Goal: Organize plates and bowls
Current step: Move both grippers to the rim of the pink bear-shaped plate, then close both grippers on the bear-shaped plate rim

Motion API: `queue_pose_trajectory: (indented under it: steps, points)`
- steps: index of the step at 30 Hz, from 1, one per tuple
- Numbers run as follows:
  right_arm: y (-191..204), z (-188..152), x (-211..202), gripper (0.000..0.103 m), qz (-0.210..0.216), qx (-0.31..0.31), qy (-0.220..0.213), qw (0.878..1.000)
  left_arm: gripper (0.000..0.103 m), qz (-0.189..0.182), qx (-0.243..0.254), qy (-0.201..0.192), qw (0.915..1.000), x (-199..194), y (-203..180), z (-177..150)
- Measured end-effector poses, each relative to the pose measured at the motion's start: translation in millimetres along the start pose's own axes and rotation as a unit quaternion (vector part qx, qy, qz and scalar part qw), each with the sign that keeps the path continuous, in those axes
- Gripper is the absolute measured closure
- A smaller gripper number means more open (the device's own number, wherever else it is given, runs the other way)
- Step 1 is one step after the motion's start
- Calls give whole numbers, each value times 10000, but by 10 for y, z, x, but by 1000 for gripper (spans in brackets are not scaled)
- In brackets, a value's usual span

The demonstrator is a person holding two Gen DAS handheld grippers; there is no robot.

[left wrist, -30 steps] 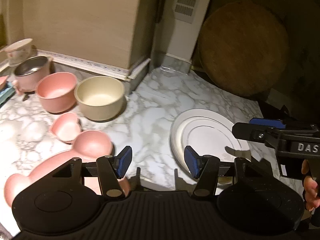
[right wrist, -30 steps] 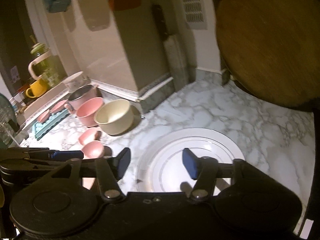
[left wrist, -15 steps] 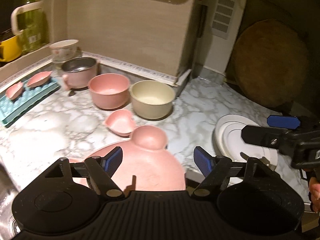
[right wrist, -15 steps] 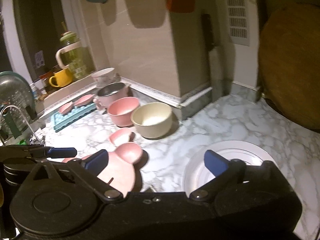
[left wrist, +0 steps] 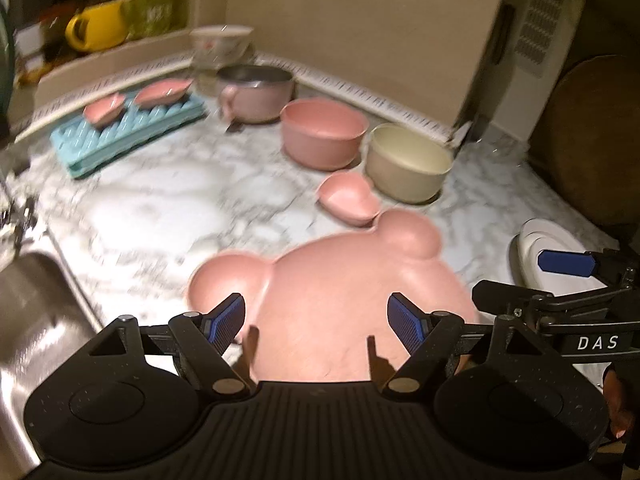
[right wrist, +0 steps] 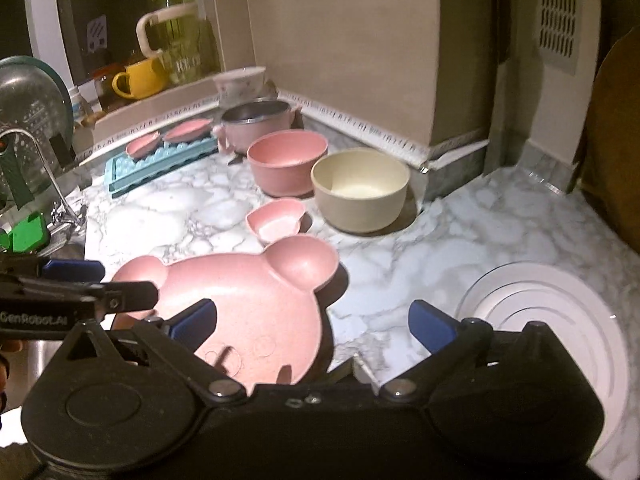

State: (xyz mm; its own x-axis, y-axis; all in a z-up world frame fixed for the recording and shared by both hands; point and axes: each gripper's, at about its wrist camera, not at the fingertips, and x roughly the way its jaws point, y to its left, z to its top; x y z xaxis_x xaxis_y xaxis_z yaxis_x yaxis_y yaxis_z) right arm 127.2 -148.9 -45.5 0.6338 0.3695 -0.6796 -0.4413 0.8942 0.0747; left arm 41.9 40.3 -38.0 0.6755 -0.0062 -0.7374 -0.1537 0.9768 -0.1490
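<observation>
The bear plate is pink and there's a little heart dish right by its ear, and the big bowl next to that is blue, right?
Nearly. The bear plate is pink and the heart dish sits by its ear, but the big bowl beside it is cream, not blue. The right wrist view shows it.

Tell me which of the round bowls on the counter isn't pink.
The cream bowl. It sits to the right of the pink bowl, nearest the wall corner. The handled one behind, the pink pot, has a metal-lined inside but is pink outside.

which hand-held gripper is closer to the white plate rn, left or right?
Right. The right hand-held gripper hangs open between the bear-shaped pink plate and the white plate. The left hand-held gripper is open over the pink plate, farther off.
</observation>
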Motion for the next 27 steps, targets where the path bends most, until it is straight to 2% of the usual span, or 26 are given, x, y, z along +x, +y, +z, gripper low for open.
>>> queue_pose_trajectory:
  steps: [3, 11, 16, 17, 19, 21, 22, 25, 27]
  points:
    - [44, -40, 133, 2, 42, -67, 183, 9998, 25, 49, -137, 174, 9997, 78, 86, -69]
    - [-21, -67, 423, 20, -1, 185, 560, 9983, 25, 168, -420, 436, 9980, 249, 230, -202]
    - [-54, -39, 521, 38, 44, 194, 624, 9979, 26, 178, -576, 488, 9970, 281, 256, -246]
    - [-59, -29, 536, 41, 72, 182, 634, 9978, 28, 181, -618, 479, 9968, 283, 259, -246]
    - [-66, -12, 560, 54, 124, 188, 668, 9975, 37, 144, -749, 463, 9960, 285, 277, -241]
    - [-77, 2, 585, 58, 136, 196, 698, 9973, 39, 157, -900, 444, 9948, 288, 298, -232]
    - [-82, 9, 595, 60, 144, 195, 712, 9972, 47, 153, -933, 438, 9946, 289, 301, -231]
    - [-103, 29, 623, 68, 197, 235, 753, 9967, 61, 124, -911, 447, 9948, 299, 277, -228]
    - [-109, 37, 633, 73, 257, 256, 775, 9963, 63, 167, -896, 450, 9948, 313, 259, -220]
